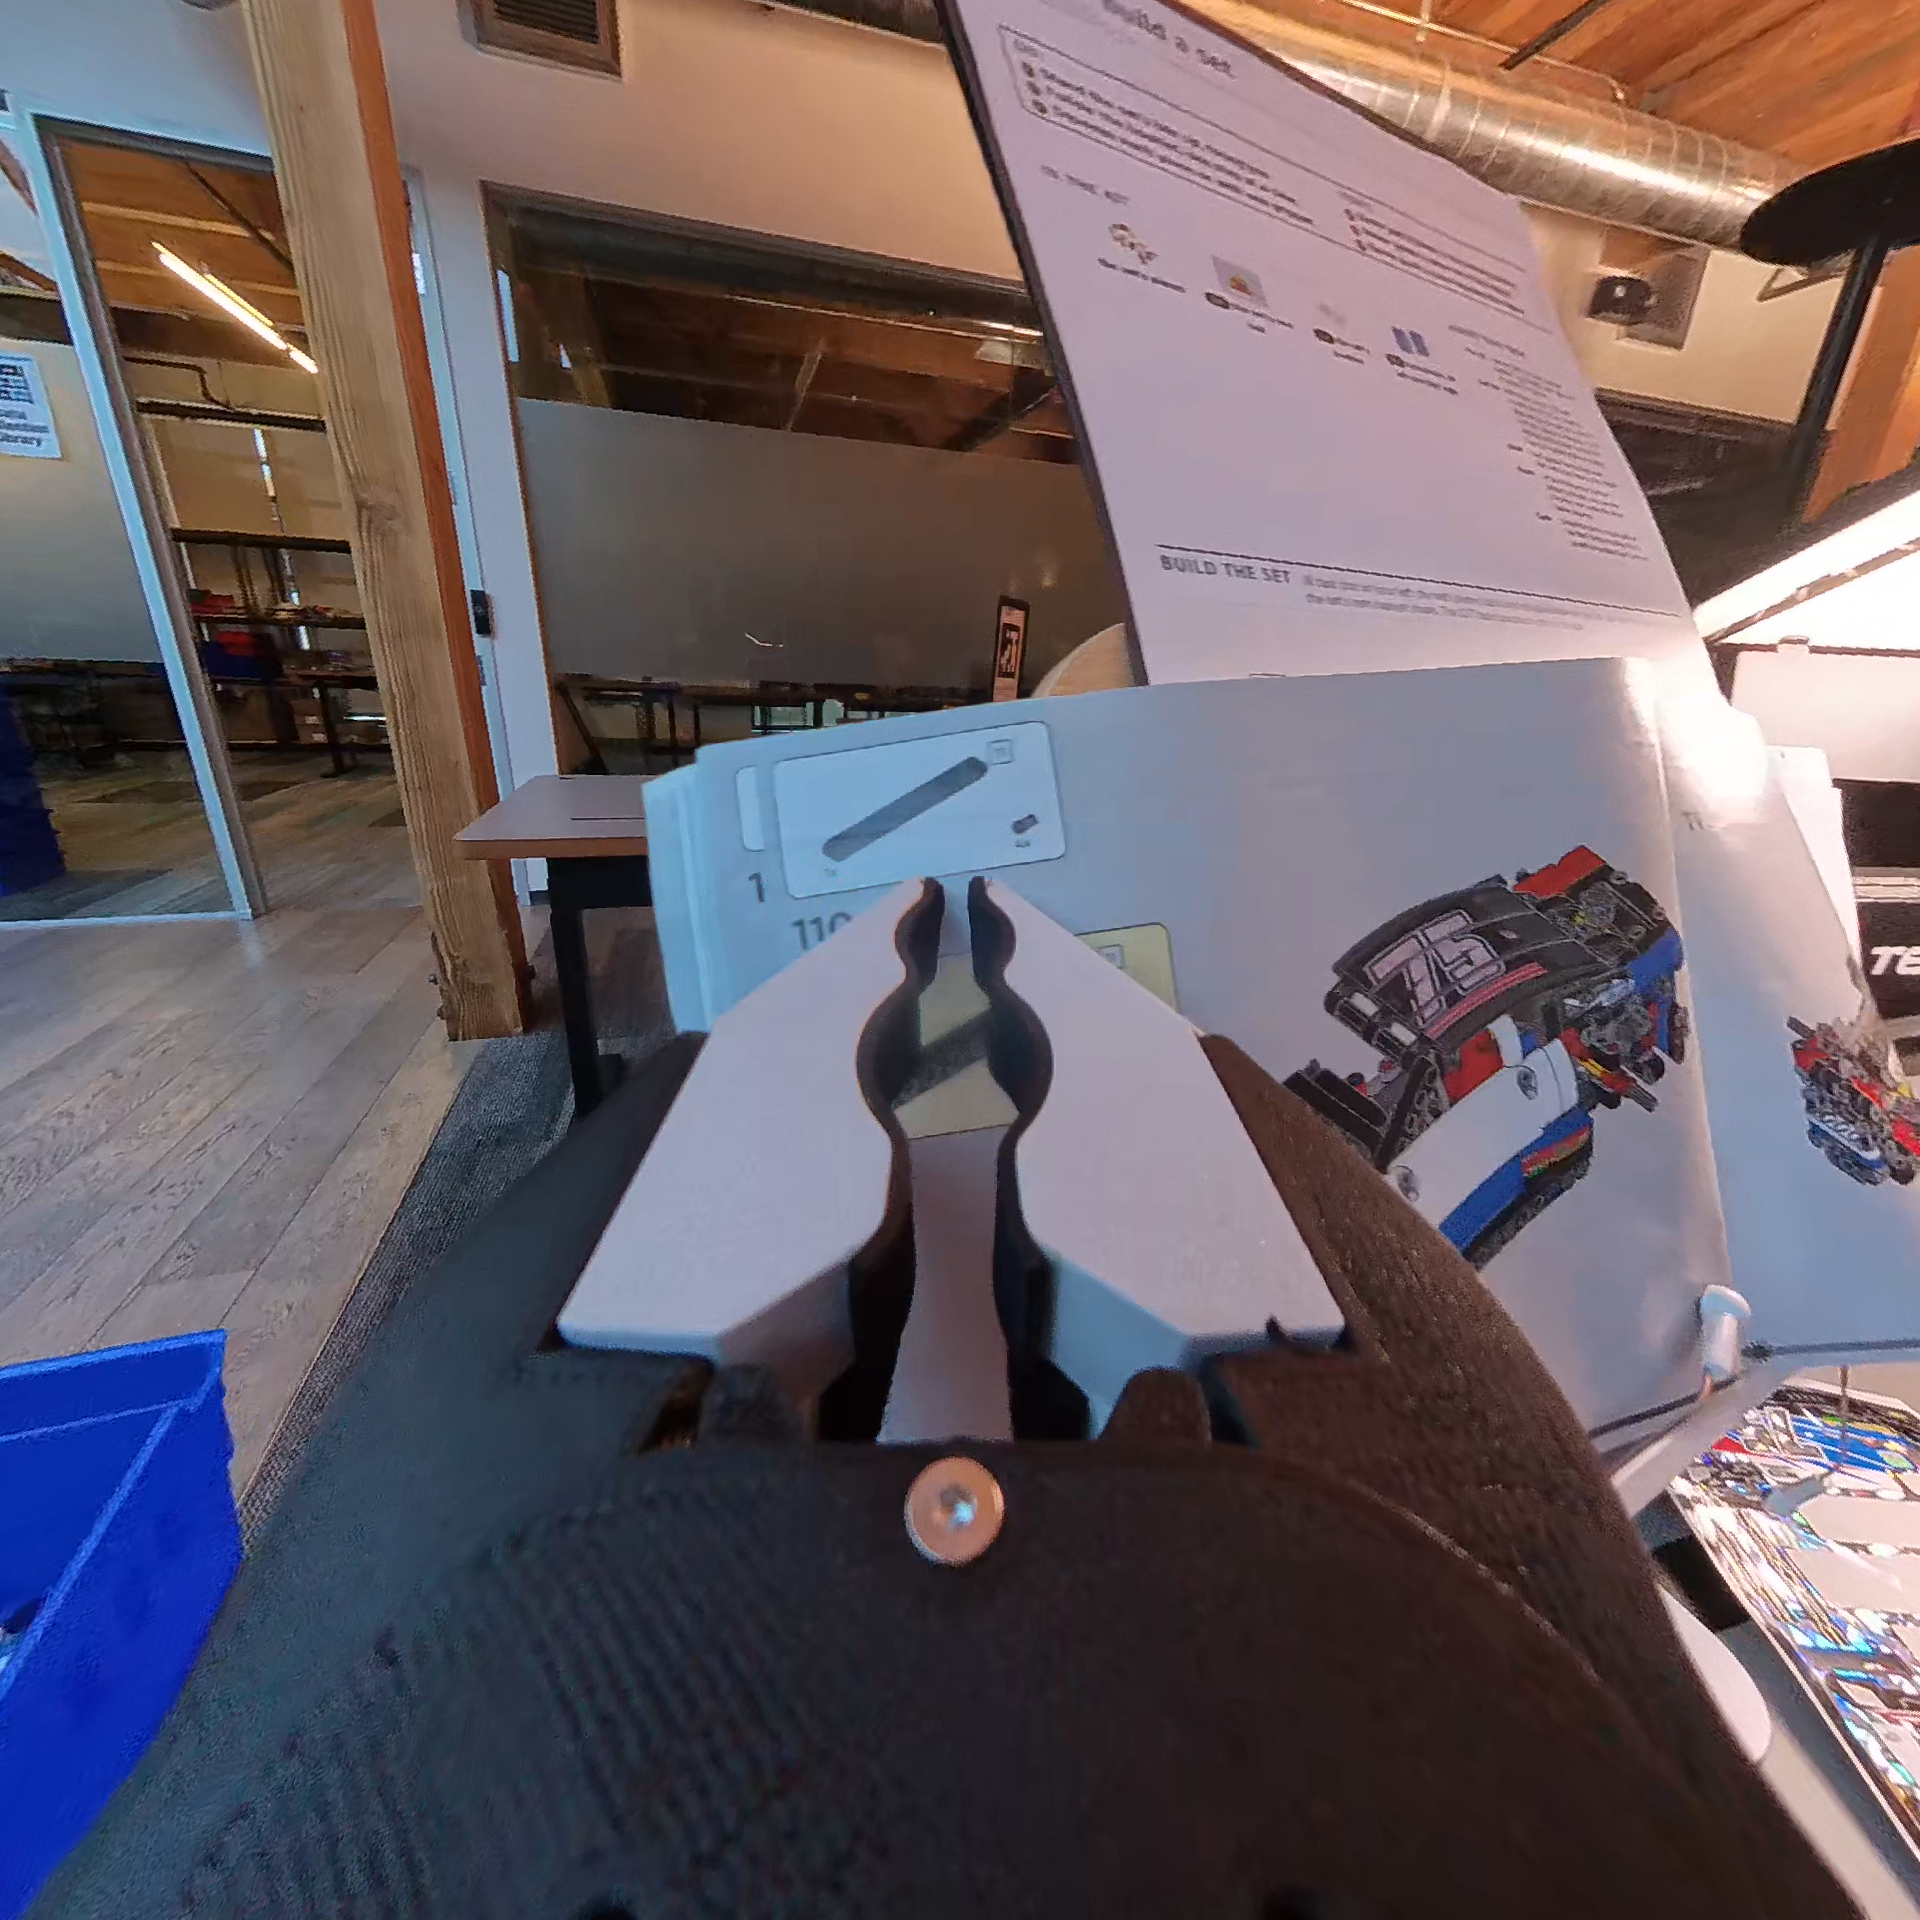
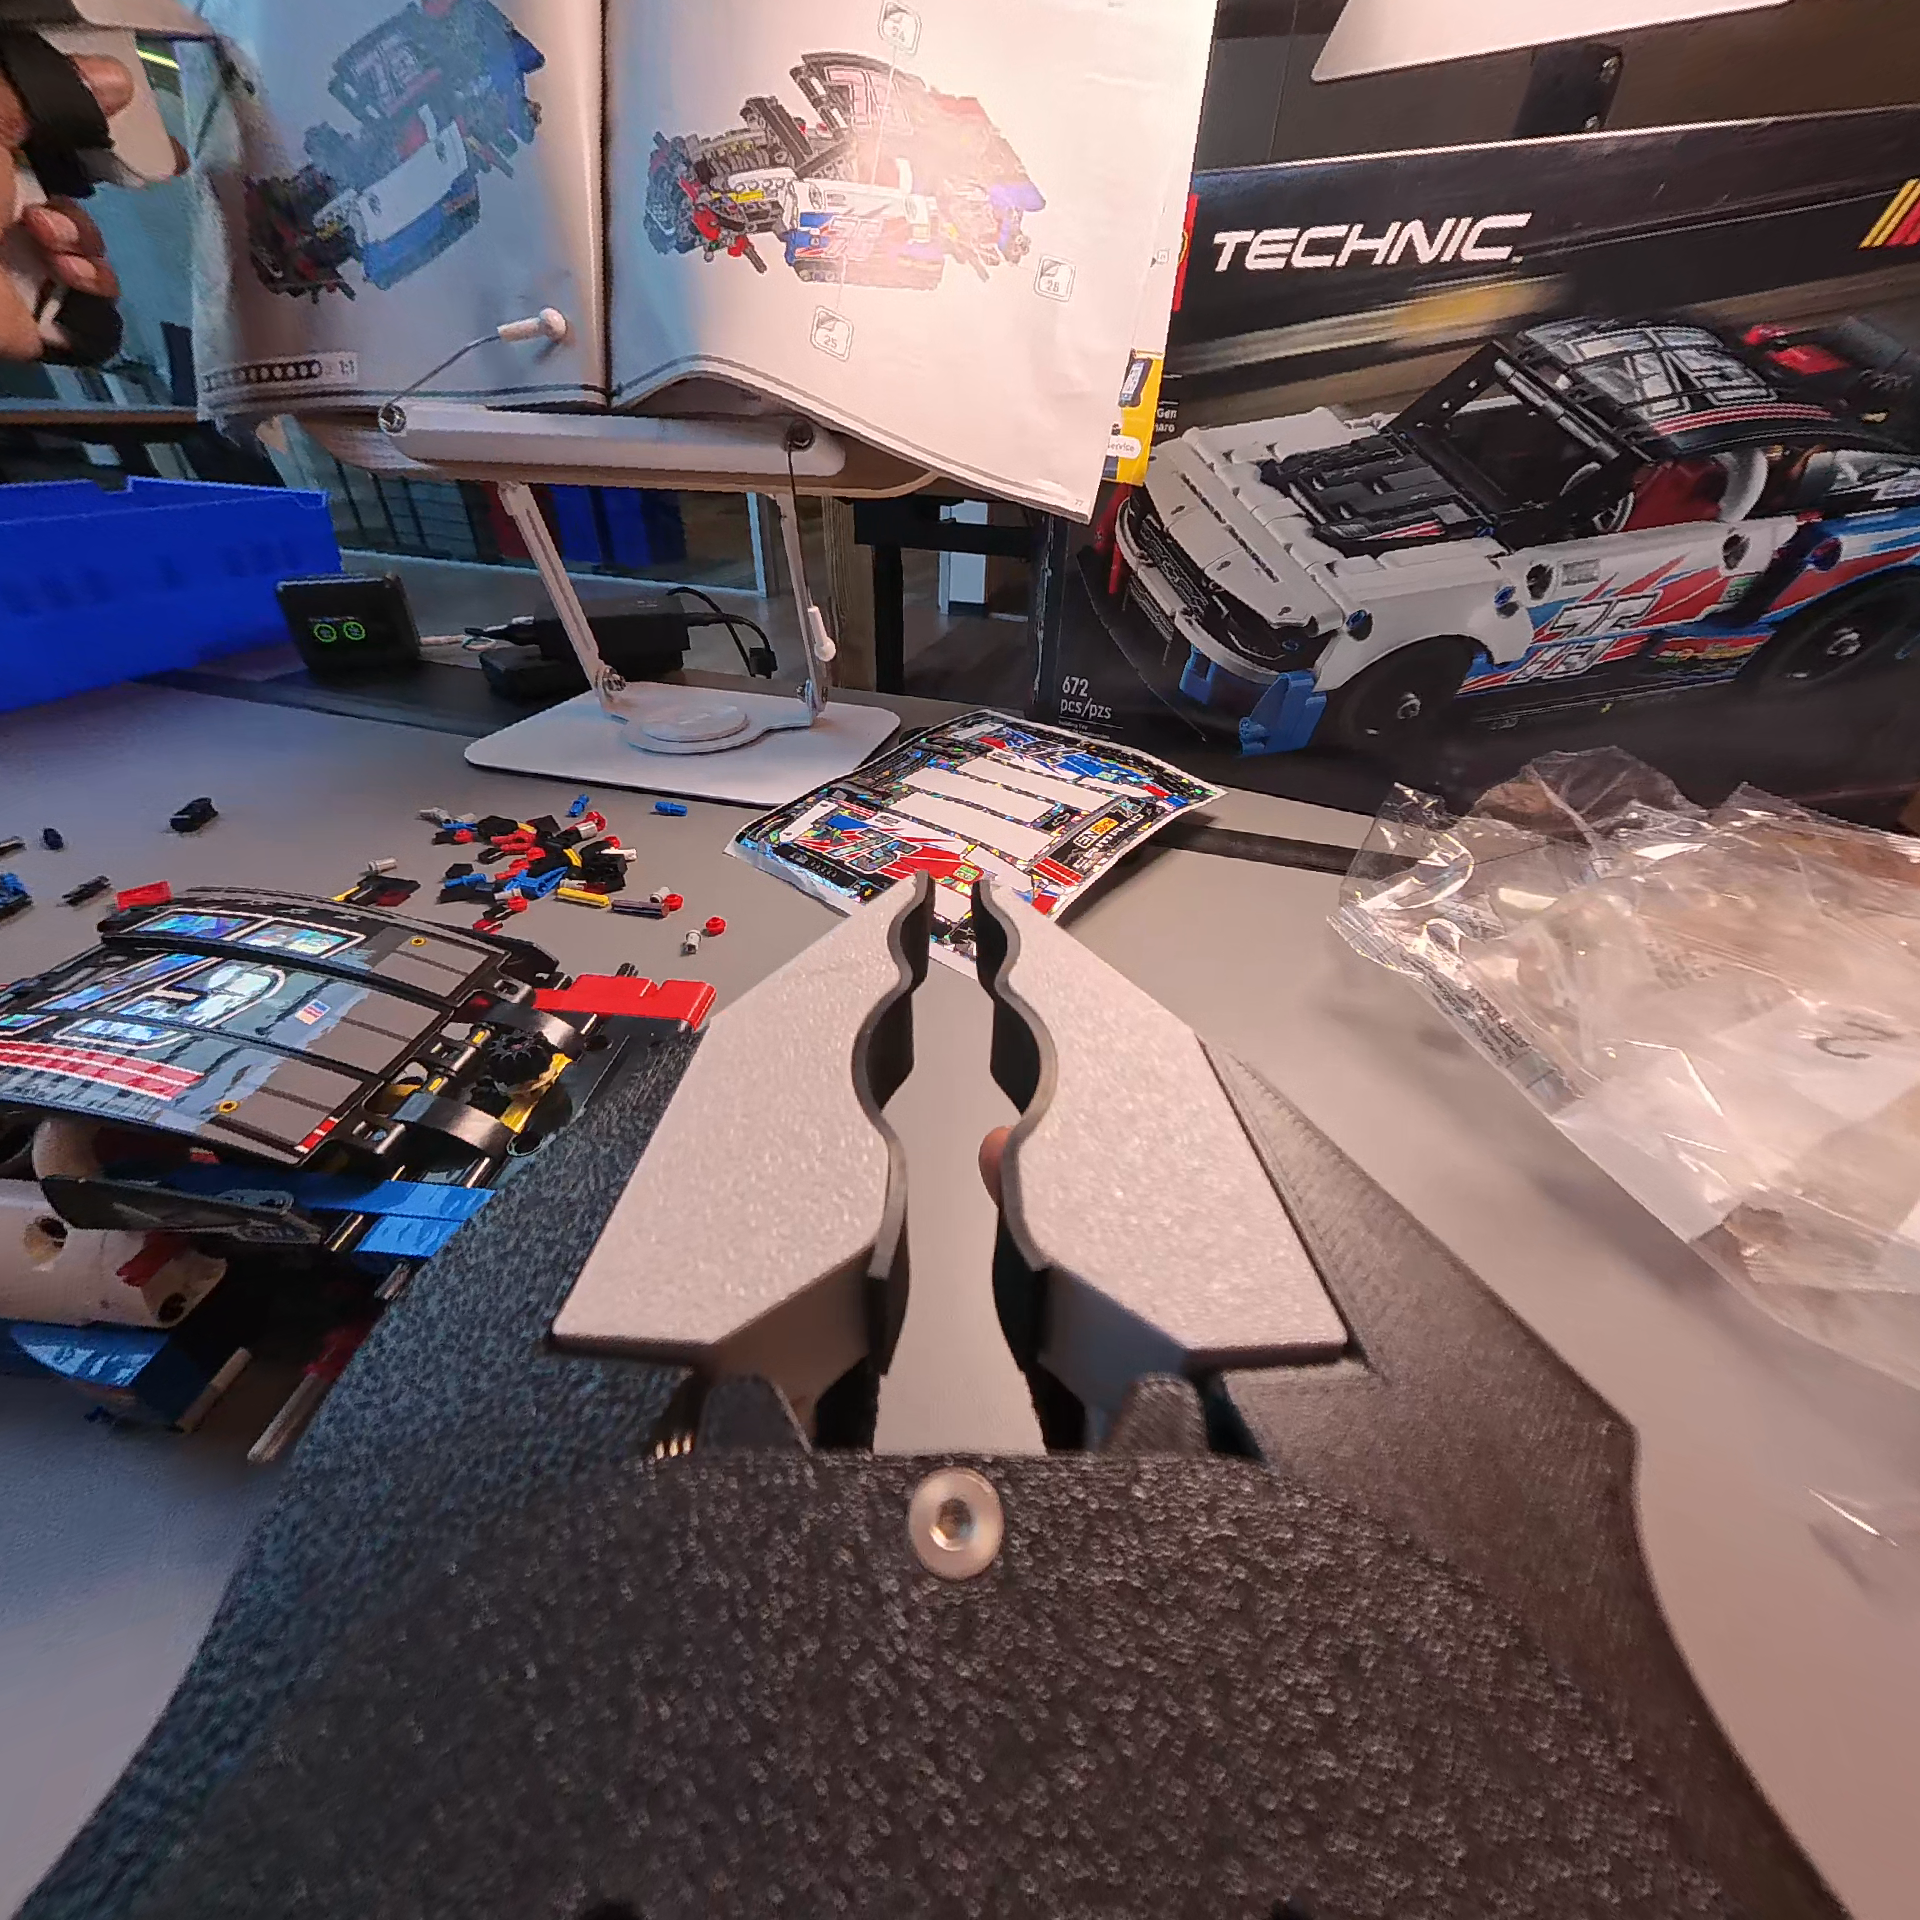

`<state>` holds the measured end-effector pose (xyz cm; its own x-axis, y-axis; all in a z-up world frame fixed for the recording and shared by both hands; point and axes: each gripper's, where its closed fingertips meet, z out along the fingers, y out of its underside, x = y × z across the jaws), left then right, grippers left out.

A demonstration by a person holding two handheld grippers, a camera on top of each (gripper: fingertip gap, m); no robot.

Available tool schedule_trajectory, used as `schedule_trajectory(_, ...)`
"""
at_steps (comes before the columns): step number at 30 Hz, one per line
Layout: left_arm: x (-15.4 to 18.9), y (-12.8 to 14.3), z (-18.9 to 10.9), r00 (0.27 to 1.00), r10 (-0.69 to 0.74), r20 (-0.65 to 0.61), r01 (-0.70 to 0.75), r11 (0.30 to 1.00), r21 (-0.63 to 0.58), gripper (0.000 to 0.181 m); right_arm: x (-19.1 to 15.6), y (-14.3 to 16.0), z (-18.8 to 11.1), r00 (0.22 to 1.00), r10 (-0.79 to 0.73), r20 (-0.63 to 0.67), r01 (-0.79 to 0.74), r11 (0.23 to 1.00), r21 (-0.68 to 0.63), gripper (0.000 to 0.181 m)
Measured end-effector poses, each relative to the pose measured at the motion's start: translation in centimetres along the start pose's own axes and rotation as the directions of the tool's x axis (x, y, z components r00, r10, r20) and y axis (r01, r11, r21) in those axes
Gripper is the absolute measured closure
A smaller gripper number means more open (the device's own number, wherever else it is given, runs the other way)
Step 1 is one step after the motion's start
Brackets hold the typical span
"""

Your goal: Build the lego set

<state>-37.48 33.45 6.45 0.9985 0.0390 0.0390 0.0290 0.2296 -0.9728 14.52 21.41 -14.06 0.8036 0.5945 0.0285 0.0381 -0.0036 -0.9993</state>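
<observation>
Standing near the grey table [image 2: 1195, 1039], I watched the left gripper [image 1: 956, 888] raised in front of the instruction booklet [image 1: 1299, 831], which was propped open on a white stand [image 2: 686, 727]. Its jaws were nearly together with only a thin slit between the tips, and nothing was caught in them. Behind the booklet leaned a printed task sheet [image 1: 1299, 364], and a blue bin [image 1: 94, 1558] sat low at the left.

The right gripper [image 2: 951, 899] hovered low over the table, tips pointing toward the sticker sheet [image 2: 977, 805]; its jaws were likewise almost closed, a narrow gap showing, with nothing held. The partly built lego car [image 2: 260, 1049] lay on the table to the left of that gripper, its black roof panel with stickers facing up, blue and red parts showing at its edges. Loose small pieces [image 2: 540, 852] were scattered just beyond it. The set's box [image 2: 1507, 468] stood upright at the back right, and crumpled clear bags [image 2: 1662, 987] lay in front of it. A person's hand [image 2: 52, 208] showed at the far upper left beside the booklet.
</observation>
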Motion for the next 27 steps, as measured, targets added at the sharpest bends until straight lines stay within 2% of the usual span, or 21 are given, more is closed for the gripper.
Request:
schedule_trajectory(3,1.5,-0.1,0.1,0.999,0.001,-0.039,-0.001,1.000,0.000,0.177,-0.1,0.0,0.0,1.000,-0.008,-0.001,0.008,1.000,-0.002,0.175)
schedule_trajectory(7,1.7,-0.4,0.0,0.999,-0.009,-0.046,0.009,1.000,-0.002,0.178,0.0,0.0,-0.2,1.000,-0.010,-0.004,0.010,1.000,0.000,0.176)
schedule_trajectory(10,2.8,-1.1,-1.5,0.995,-0.040,-0.088,0.040,0.999,0.007,0.178,-0.1,-0.2,-0.3,1.000,-0.002,0.000,0.002,1.000,0.007,0.176)
schedule_trajectory(13,6.2,-2.2,-5.4,0.968,-0.124,-0.219,0.133,0.991,0.024,0.180,-0.2,-0.5,-0.4,1.000,0.008,0.009,-0.009,1.000,0.017,0.175)
schedule_trajectory(17,10.1,-2.5,-12.5,0.952,-0.047,-0.302,0.054,0.998,0.014,0.178,-0.4,-0.5,-0.5,0.999,0.038,0.018,-0.038,0.999,0.015,0.176)
schedule_trajectory(19,10.6,-2.3,-16.3,0.944,-0.029,-0.330,0.021,0.999,-0.029,0.176,-0.6,-0.5,-0.5,0.998,0.061,0.031,-0.061,0.998,0.017,0.176)
schedule_trajectory(21,8.9,-2.2,-19.8,0.951,0.026,-0.307,-0.052,0.996,-0.077,0.176,-1.0,-0.7,-0.8,0.996,0.073,0.047,-0.074,0.997,0.023,0.176)
schedule_trajectory(24,1.9,-1.3,-24.3,0.969,0.185,-0.166,-0.214,0.959,-0.186,0.181,-1.4,-1.3,-1.3,0.995,0.073,0.065,-0.076,0.996,0.045,0.177)
schedule_trajectory(26,-3.9,1.0,-27.2,0.965,0.246,-0.090,-0.262,0.894,-0.364,0.179,-1.3,-1.6,-1.5,0.994,0.087,0.070,-0.091,0.994,0.057,0.178)
schedule_trajectory(27,-6.8,2.6,-28.7,0.959,0.274,-0.073,-0.275,0.838,-0.471,0.176,-1.2,-1.7,-1.5,0.992,0.101,0.074,-0.106,0.993,0.060,0.178)
